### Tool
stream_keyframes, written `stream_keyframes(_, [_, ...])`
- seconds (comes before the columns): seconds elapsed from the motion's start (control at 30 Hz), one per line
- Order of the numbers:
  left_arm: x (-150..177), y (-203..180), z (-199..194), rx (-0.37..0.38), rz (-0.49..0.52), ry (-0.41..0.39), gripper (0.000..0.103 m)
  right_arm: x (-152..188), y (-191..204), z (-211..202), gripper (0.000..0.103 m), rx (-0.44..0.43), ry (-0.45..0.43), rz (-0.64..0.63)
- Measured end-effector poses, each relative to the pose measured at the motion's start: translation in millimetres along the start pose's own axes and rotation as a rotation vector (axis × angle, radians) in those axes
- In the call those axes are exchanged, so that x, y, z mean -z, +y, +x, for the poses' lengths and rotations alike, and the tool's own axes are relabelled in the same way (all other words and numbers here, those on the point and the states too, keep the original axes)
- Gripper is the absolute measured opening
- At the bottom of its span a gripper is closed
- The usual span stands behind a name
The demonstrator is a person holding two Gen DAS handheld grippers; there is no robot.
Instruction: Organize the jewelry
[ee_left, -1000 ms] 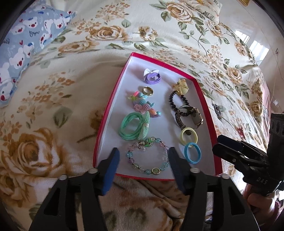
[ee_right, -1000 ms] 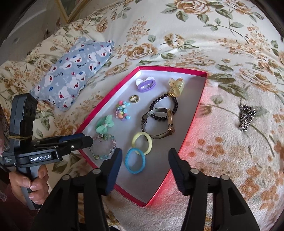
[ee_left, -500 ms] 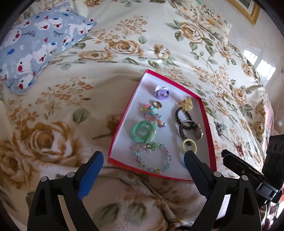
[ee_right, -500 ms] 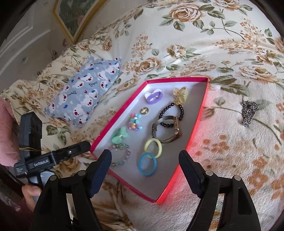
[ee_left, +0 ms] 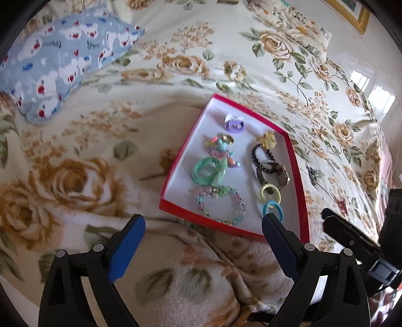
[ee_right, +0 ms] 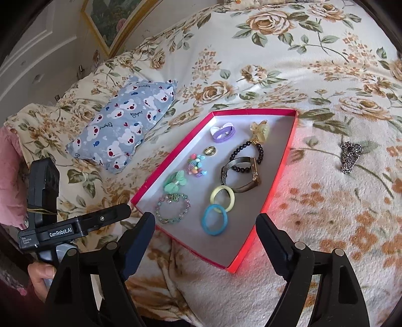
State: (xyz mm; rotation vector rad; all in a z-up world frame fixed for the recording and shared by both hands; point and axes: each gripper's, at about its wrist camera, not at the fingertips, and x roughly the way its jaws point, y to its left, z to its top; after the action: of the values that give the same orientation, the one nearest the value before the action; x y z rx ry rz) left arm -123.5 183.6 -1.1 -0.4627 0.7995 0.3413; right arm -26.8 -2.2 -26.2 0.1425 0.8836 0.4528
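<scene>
A red-rimmed tray (ee_left: 176, 161) (ee_right: 284, 171) lies on the floral bedspread and holds several pieces: a purple ring (ee_right: 223, 132), a gold ring (ee_right: 210, 151), a black bead bracelet (ee_right: 247, 156), a watch (ee_right: 241, 176), a yellow loop (ee_right: 222, 197), a blue loop (ee_right: 214, 219), a clear bead bracelet (ee_left: 221, 205) and a green tie (ee_left: 209, 171). A silver chain (ee_right: 350, 156) (ee_left: 312, 173) lies on the bedspread right of the tray. My left gripper (ee_left: 203, 241) and right gripper (ee_right: 204, 239) are both open, empty, and held above the tray's near edge.
A blue bear-print pillow (ee_left: 57, 60) (ee_right: 123, 125) lies left of the tray. A framed picture (ee_right: 113, 22) leans at the wall behind the bed. Each gripper shows in the other's view, the left gripper (ee_right: 75, 226) and the right gripper (ee_left: 351, 236).
Both grippers have opened wide and pulled back and up from the tray. The tray and its jewelry look smaller and have not shifted.
</scene>
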Motion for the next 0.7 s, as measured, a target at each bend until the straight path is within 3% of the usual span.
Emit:
stream_keyframes(0.13, [-11.5,-7.6,-21.9,0.017,0.037,-0.033,0.097,-22.8,20.7,-23.8,0.085,0.025,-0.042,-0.108])
stream_keyframes(0.23, [-23.6,-14.4,-43.4,0.014,0.073,-0.072,0.102,-48.8,35.5,-43.9,0.102,0.06,-0.078,-0.151])
stream_keyframes(0.37, [-23.9,-24.5,-63.3,-0.064,0.101,-0.148,0.102,-66.1,46.9,-58.5,0.103,0.092,-0.122,-0.154])
stream_keyframes(0.5, [-1.9,-30.1,-55.5,-0.143,0.113,-0.173,0.102,-45.6,39.6,-50.0,0.103,0.174,-0.164,-0.135])
stream_keyframes(0.7, [20.4,-49.5,-27.3,-0.218,0.16,-0.13,0.102,-14.2,20.2,-26.5,0.103,0.209,-0.125,-0.118])
